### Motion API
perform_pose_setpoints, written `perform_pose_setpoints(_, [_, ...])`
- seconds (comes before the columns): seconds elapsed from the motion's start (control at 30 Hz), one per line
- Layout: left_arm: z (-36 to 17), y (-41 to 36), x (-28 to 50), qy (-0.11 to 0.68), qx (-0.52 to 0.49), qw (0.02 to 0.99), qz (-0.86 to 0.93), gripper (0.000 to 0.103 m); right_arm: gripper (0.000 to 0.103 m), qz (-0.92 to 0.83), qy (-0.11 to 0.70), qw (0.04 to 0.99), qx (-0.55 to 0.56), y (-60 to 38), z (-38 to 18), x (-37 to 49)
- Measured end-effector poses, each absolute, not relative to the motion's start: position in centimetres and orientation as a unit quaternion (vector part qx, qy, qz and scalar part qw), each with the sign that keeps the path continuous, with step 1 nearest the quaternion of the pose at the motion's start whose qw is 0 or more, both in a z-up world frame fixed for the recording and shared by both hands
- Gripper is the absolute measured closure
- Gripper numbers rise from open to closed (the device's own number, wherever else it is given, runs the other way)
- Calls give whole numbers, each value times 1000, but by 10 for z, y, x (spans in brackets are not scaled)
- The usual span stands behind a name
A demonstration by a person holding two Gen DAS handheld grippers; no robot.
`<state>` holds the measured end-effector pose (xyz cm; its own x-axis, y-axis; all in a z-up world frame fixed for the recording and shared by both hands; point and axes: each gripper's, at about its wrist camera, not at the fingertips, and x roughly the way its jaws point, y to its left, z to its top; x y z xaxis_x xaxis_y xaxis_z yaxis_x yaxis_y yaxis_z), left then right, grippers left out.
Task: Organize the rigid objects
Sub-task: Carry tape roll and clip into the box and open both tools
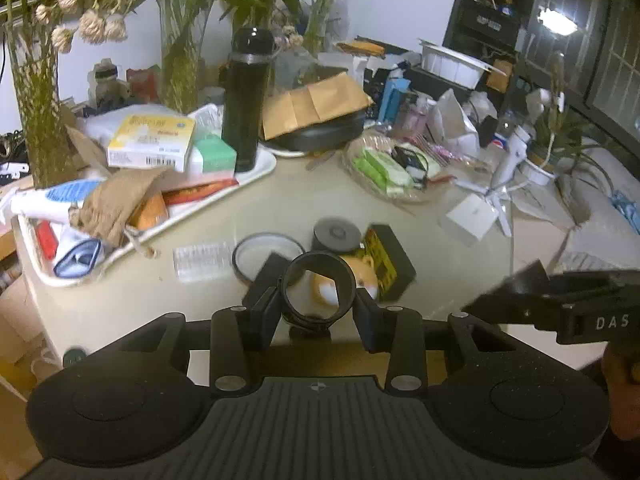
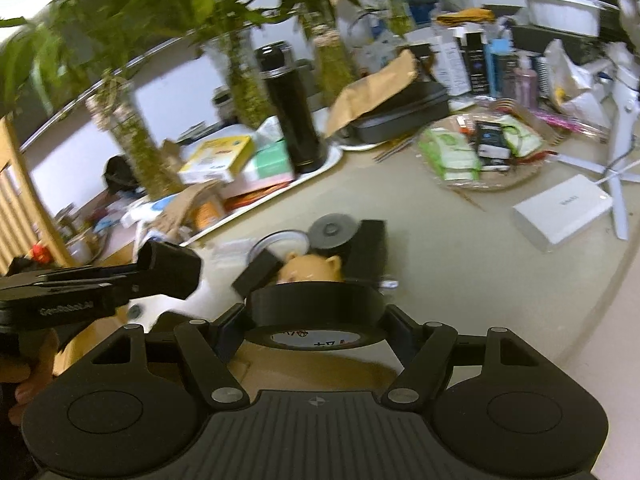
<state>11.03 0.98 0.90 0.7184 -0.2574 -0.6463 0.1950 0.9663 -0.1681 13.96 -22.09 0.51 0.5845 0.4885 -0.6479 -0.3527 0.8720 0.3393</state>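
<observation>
A small black ring (image 1: 319, 289) is shown clamped between the fingers (image 1: 267, 307) of the left gripper (image 1: 319, 304), its open centre facing the camera; a wider black tape roll (image 2: 317, 311) is shown clamped flat between the fingers (image 2: 232, 330) of the right gripper (image 2: 317, 322), a white core label being visible beneath it. Both items appear to be held clear of the counter (image 1: 280, 208). Just beyond the fingers, a cluster of small things is seen on the counter: an orange bear figure (image 2: 310, 268), a grey round cap (image 1: 337, 234), a black and yellow box (image 1: 386, 261), a glass-lidded round tin (image 1: 269, 254) and a clear plastic case (image 1: 202, 259), several of them touching or nearly so.

Risk is judged as follows. The ring is gripped only across its curved outer wall, so a slip or a twist out of the fingers may be caused by any knock. The two grippers are held close together, each showing in the other's view, and a collision between them could dislodge either item. If either is lowered into the cluster, the bear figure or the cap may be pushed aside. Farther out, a laden white tray (image 1: 256, 176) carrying a tall black flask (image 1: 245, 100) stands near; the flask could be toppled by a careless sweep.
</observation>
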Motion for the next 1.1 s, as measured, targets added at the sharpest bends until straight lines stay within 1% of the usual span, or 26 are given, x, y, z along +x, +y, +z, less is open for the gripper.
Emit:
perform_pose_setpoints(0.23, [1, 8, 90, 374, -37, 916, -142, 64, 28, 284, 410, 866, 46, -197, 1, 121])
perform_pose_setpoints(0.4, [-14, 8, 87, 414, -27, 899, -137, 64, 28, 277, 437, 856, 2, -184, -15, 116])
perform_pose_setpoints(0.73, [-25, 5, 91, 442, -10, 888, -126, 64, 28, 243, 462, 853, 0, -190, -33, 124])
perform_pose_setpoints(0.9, [-24, 1, 91, 431, 0, 894, -122, 64, 28, 243, 461, 853, -5, -189, -35, 125])
perform_pose_setpoints(0.93, [-23, 1, 92, 425, -1, 897, -122, 64, 26, 242, 457, 856, -5, -189, -34, 124])
perform_pose_setpoints(0.97, [-22, 1, 92, 419, -3, 900, -122, 63, 18, 241, 450, 860, -5, -190, -33, 124])
perform_pose_setpoints(1.0, [-21, 2, 92, 415, -6, 902, -123, 60, 15, 243, 445, 862, -3, -191, -31, 124])
perform_pose_setpoints(1.03, [-20, 1, 92, 412, -7, 903, -121, 56, 9, 245, 438, 865, 1, -192, -30, 123])
perform_pose_setpoints(1.07, [-19, 1, 92, 407, -8, 906, -118, 47, 6, 248, 433, 867, 6, -194, -28, 123])
perform_pose_setpoints(1.1, [-18, 1, 92, 401, -8, 909, -113, 44, 5, 252, 428, 868, 11, -195, -27, 123])
